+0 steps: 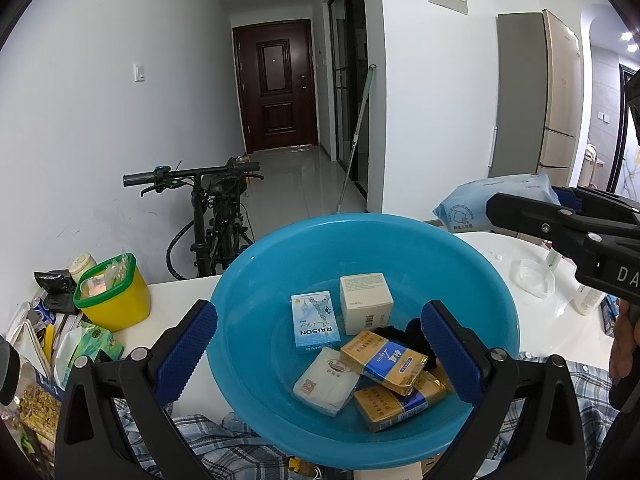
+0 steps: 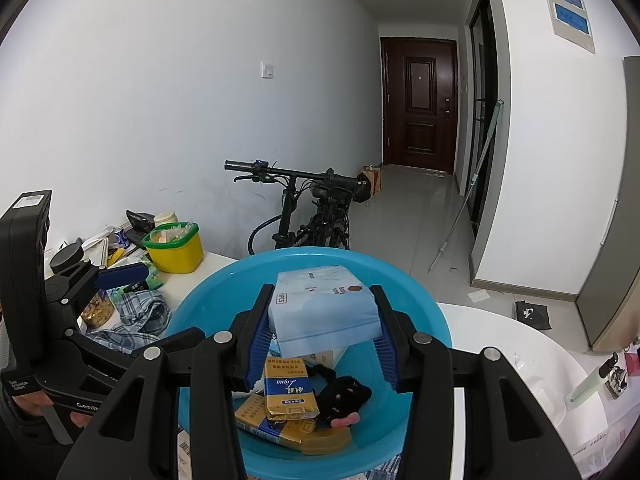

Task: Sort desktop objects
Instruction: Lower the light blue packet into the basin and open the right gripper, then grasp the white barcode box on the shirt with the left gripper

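A blue basin (image 1: 280, 264) sits on the white table and holds a RAISON box (image 1: 316, 326), a white box (image 1: 366, 300), a white tissue pack (image 1: 326, 382), yellow-and-blue packets (image 1: 384, 360) and a black plush item (image 2: 346, 398). My left gripper (image 1: 318, 346) is open, its blue pads (image 1: 188, 344) standing either side of the basin's near part and gripping nothing. My right gripper (image 2: 322, 300) is shut on a light blue wipes pack (image 2: 324, 312), held above the basin (image 2: 208, 300). From the left wrist view that pack (image 1: 496, 196) hangs at the right, beyond the basin's rim.
A yellow tub with a green rim (image 1: 112, 300) stands at the left among packets and clutter. A plaid cloth (image 1: 224, 436) lies under the basin's near side. A clear lid (image 1: 534, 280) and a white bottle (image 1: 588, 300) rest at the right. A bicycle (image 1: 216, 216) stands behind the table.
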